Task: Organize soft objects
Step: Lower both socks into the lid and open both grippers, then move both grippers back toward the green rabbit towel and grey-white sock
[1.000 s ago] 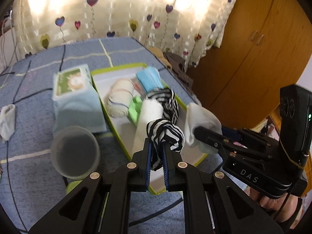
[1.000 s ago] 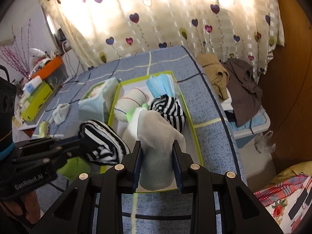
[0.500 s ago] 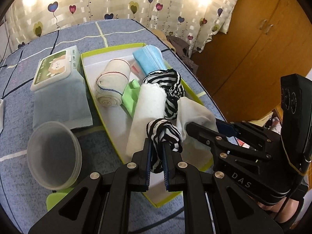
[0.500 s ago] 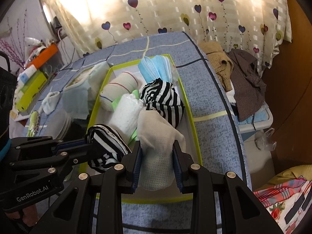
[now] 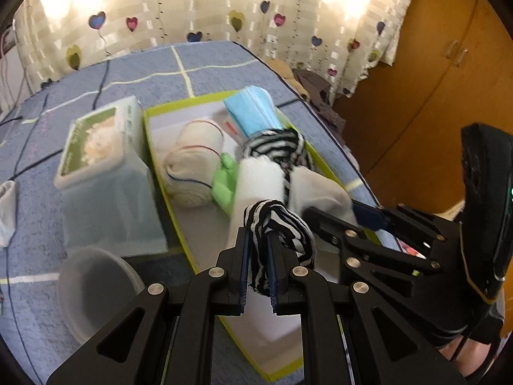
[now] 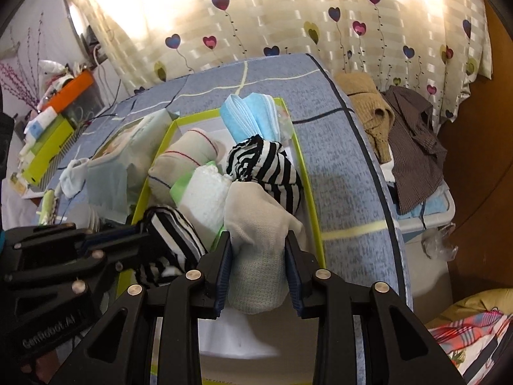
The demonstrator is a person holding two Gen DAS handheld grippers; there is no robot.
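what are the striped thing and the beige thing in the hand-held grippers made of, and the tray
Striped roll: looks like knit fabric, matte; it bunches softly between the pads. Beige roll: likely a woven or waffle-knit cloth, with a fine grid texture. Tray: probably cardboard, with a thin green rim and smooth white inside.

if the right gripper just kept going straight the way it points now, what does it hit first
Probably the black-and-white striped bundle in the green-rimmed box, just beyond the beige cloth the right gripper holds. Depth is unclear.
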